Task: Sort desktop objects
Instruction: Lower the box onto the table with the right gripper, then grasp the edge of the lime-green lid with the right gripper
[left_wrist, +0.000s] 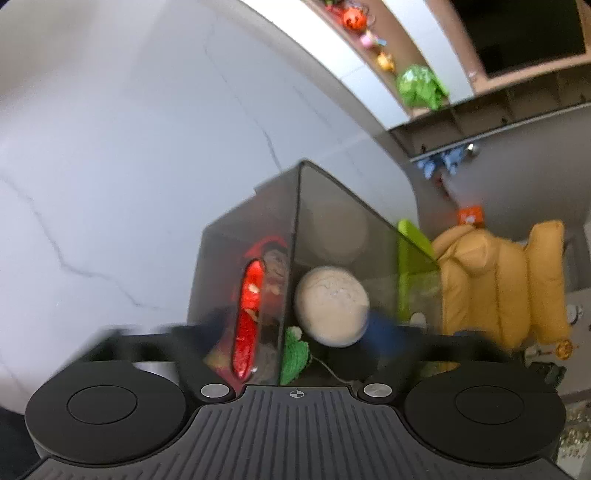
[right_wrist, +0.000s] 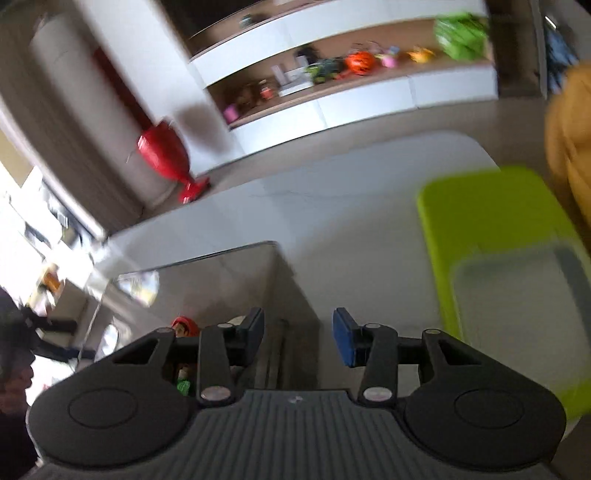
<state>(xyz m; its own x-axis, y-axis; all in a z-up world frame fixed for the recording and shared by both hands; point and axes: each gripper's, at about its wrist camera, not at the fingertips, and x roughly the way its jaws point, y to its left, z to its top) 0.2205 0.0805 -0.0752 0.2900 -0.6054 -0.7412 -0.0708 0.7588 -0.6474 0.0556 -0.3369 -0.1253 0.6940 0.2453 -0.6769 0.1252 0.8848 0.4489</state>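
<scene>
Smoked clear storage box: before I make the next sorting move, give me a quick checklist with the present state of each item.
1. Smoked clear plastic storage box upright on the white marble table: ok.
2. Box top open: ok.
3. Items already in the box, a round beige ball and a red toy figure: ok.
4. Right tongs open and empty: ok.
5. Left tongs state: cannot tell, the fingers are motion-blurred.
6. Lime green plastic tray beside the box, within view: ok; what it holds: cannot tell.
</scene>
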